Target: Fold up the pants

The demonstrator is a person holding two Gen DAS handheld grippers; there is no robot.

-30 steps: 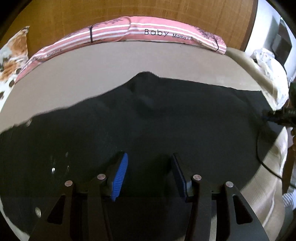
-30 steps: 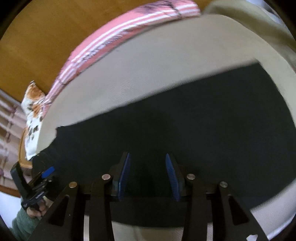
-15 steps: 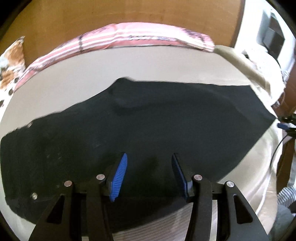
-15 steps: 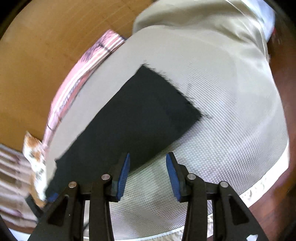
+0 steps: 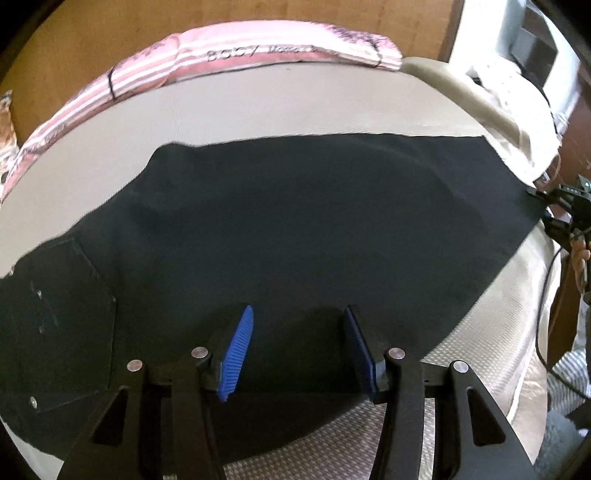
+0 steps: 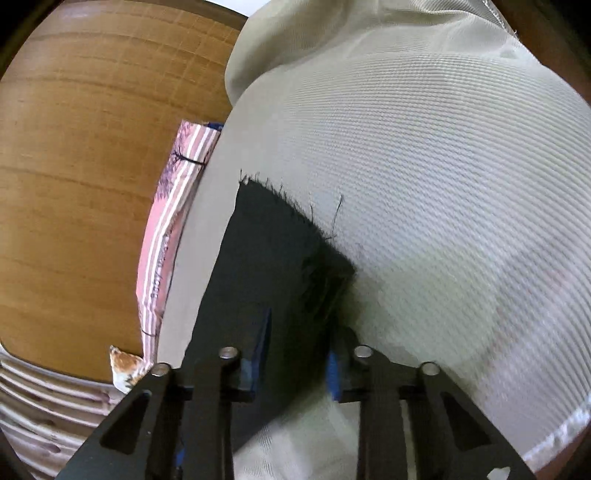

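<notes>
Black pants (image 5: pixel 295 229) lie spread flat across the beige bed (image 5: pixel 258 107), with a back pocket (image 5: pixel 55 314) at the left. My left gripper (image 5: pixel 297 352) hangs open above the near edge of the pants, its blue pads well apart and pinching nothing. At the far right my right gripper (image 5: pixel 565 210) sits at the end of the leg. In the right wrist view the frayed hem corner (image 6: pixel 325 273) runs between the pads of my right gripper (image 6: pixel 297 358). Its jaws are closing, and a gap still shows beside the cloth.
A pink striped pillow (image 5: pixel 258 59) lies along the wooden headboard (image 5: pixel 110 33) at the back. A folded beige cover (image 5: pixel 461 85) and white cloth sit at the back right corner. A hand (image 5: pixel 581 254) and a cable hang past the bed's right edge.
My right gripper swung from mid-leg to the hem end, rolled, and its jaws narrowed around the hem corner. The left gripper drew back toward the near edge of the pants, still open.
</notes>
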